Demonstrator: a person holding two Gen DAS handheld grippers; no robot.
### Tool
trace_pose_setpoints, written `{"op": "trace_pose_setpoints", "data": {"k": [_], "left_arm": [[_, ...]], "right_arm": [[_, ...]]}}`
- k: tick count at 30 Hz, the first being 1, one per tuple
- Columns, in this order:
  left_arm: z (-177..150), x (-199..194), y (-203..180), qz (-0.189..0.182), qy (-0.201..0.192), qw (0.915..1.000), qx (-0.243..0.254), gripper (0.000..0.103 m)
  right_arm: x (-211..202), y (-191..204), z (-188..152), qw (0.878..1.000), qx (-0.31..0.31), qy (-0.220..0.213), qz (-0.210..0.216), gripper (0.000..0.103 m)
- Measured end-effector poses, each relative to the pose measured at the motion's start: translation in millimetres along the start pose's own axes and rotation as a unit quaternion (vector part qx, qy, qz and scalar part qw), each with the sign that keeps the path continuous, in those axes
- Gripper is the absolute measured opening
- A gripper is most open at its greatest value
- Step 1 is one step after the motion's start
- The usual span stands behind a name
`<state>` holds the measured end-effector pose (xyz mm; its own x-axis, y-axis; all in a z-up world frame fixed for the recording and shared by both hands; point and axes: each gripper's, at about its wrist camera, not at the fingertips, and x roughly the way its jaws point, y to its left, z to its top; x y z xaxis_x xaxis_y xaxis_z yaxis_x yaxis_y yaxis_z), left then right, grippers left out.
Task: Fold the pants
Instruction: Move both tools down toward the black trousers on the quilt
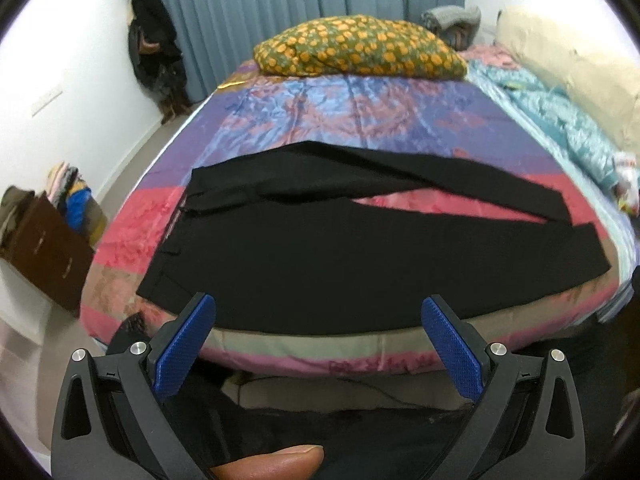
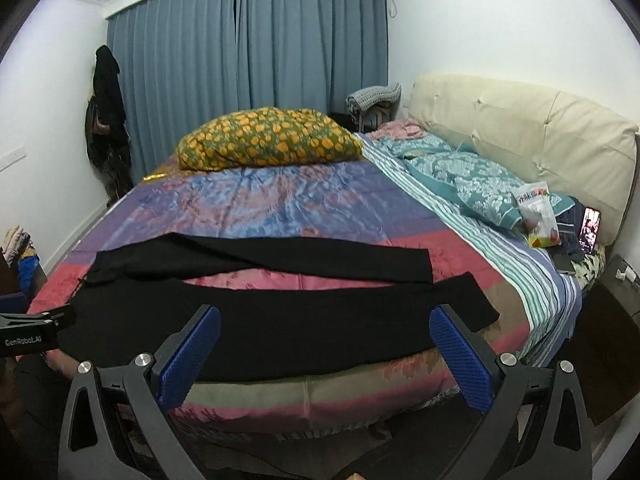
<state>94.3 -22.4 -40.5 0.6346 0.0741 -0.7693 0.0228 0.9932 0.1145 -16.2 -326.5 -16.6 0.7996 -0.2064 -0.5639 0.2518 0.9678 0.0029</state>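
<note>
At the far left a brown box [image 1: 44, 248] of clothes sits on the floor beside the bed [image 2: 304, 396]. The left tongs [image 1: 319, 322] hover with blades spread wide, gripping nothing, just before the bed's near edge. Black pants [image 1: 320, 256] lie flat across the patterned bedspread [image 1: 320, 112], waistband to the left, the two legs splayed apart toward the right. The right tongs [image 2: 325, 334] likewise stand apart and empty over the near leg. Behind, a floral pillow [image 2: 272, 138] rests; a snack bag [image 2: 538, 216] lies rightmost.
</note>
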Motion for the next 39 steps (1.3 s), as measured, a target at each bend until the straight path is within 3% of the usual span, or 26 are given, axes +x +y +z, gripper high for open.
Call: {"op": "trace_pose_setpoints", "data": {"k": [5,13,17,20,24,25,27,28,33,39], "left_arm": [[6.8,21.6,5.0,-0.031,0.038,0.9986,-0.021,0.103],[11.5,40.8,5.3,0.002,0.033,0.9993,-0.017,0.102],[12.8,61.1,11.6,-0.005,0.060,0.9975,-0.036,0.102],[20.6,71.0,11.4,0.000,0.058,0.9976,-0.038,0.102],[36.3,80.6,9.2,0.007,0.048,0.9977,-0.048,0.102],[39.3,84.8,7.8,0.005,0.051,0.9973,-0.052,0.102],[41.9,93.5,4.3,-0.001,0.061,0.9964,-0.059,0.102],[41.6,97.8,1.7,-0.004,0.066,0.9961,-0.059,0.102],[31.1,121.0,-10.0,0.006,0.098,0.9947,-0.032,0.102],[23.4,146.3,-5.3,0.013,0.133,0.9903,-0.039,0.102]], "right_arm": [[16.8,6.1,-7.5,1.000,-0.018,0.023,-0.011,0.103],[57.7,-2.8,-20.1,0.998,-0.041,0.049,-0.015,0.103],[103.5,-35.1,-21.1,0.995,-0.001,0.085,-0.051,0.103],[138.6,-58.0,-15.7,0.994,0.017,0.104,-0.025,0.103],[174.5,-55.4,3.3,0.995,-0.050,0.083,0.004,0.103],[190.5,-51.9,7.9,0.994,-0.076,0.084,0.010,0.101],[219.6,-46.2,11.8,0.989,-0.107,0.095,0.024,0.079],[239.8,-42.1,13.5,0.986,-0.126,0.108,0.029,0.074],[306.2,-17.3,18.5,0.974,-0.178,0.129,0.059,0.072],[361.6,-0.5,13.3,0.965,-0.196,0.159,0.070,0.068]]}}
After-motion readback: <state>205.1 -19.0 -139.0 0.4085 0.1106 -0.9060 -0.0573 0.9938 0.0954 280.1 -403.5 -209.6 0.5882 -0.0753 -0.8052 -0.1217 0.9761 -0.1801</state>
